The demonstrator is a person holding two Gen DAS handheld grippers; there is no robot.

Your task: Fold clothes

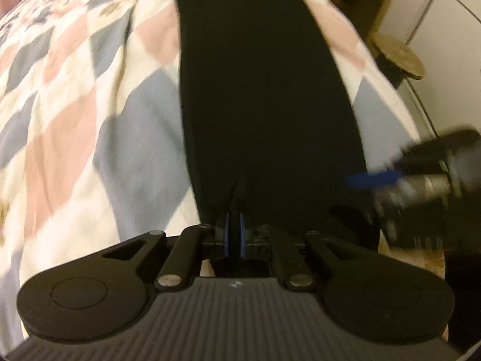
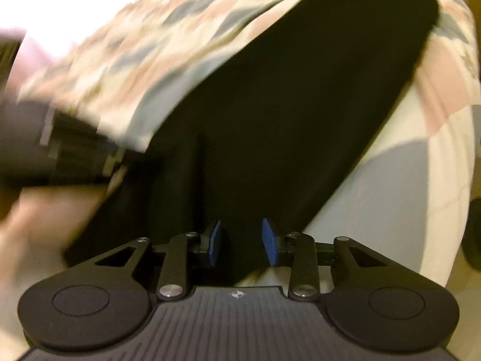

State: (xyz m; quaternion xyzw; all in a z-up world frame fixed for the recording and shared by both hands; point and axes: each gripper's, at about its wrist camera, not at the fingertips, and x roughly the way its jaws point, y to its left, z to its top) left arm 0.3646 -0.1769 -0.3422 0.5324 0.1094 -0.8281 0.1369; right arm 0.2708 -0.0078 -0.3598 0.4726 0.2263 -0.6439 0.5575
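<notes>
Left wrist view shows the left gripper clamped on the near edge of the black garment spread lengthwise on the checked quilt, while the right gripper gapes empty over that edge, so the fold looks barely begun and next needs the right to pinch its own corner.

Your left hand-held gripper fills the bottom of the left wrist view. Its two blue pads are pressed close together on the near edge of a long black garment, which puckers where they pinch it. The garment stretches away from you, lying flat on a bed quilt patterned in pink, grey-blue and cream diamonds. At the right edge, your right hand-held gripper appears blurred, its blue fingertip just beside the garment's right side. Beyond the bed, upper right, stands a round wooden stool.
</notes>
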